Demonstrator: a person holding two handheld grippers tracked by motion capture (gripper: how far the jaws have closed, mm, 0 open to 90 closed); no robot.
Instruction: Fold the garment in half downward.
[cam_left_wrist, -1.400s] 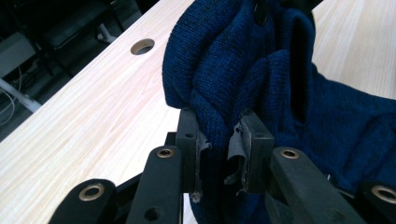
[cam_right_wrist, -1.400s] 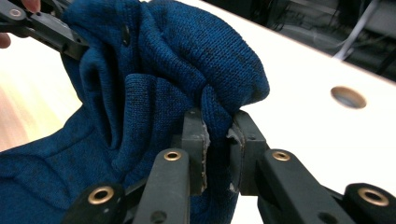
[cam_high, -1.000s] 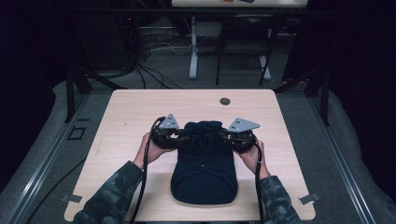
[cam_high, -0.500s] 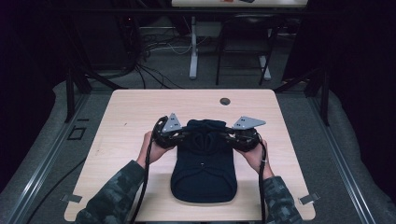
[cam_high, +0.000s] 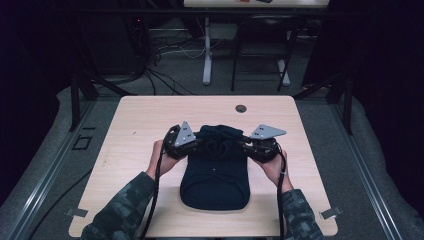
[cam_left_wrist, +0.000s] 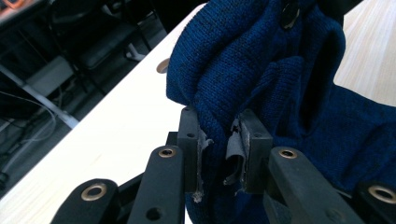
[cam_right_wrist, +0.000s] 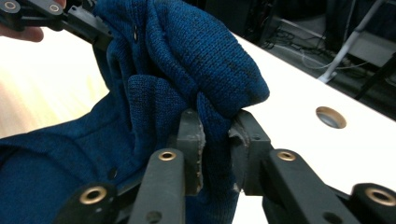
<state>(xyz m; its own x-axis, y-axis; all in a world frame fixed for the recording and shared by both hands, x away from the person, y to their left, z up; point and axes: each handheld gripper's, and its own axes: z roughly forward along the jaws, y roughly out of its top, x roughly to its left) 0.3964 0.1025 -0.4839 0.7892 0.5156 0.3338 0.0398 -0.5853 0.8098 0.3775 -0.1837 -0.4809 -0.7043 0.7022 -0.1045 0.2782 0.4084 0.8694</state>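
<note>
Both the left gripper (cam_high: 197, 142) and right gripper (cam_high: 245, 145) clamp bunched edges of the dark blue knitted garment (cam_high: 215, 177) lying mid-table (cam_high: 140, 115). Folding appears underway; next, carry both pinched edges together, evenly.

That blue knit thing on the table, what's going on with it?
A person is working on a dark blue knit garment lying on a wooden table, a tool in each hand. The left tool and the right tool each pinch a fold of the bunched far end, one from each side. The near part lies flat on the table.
</note>
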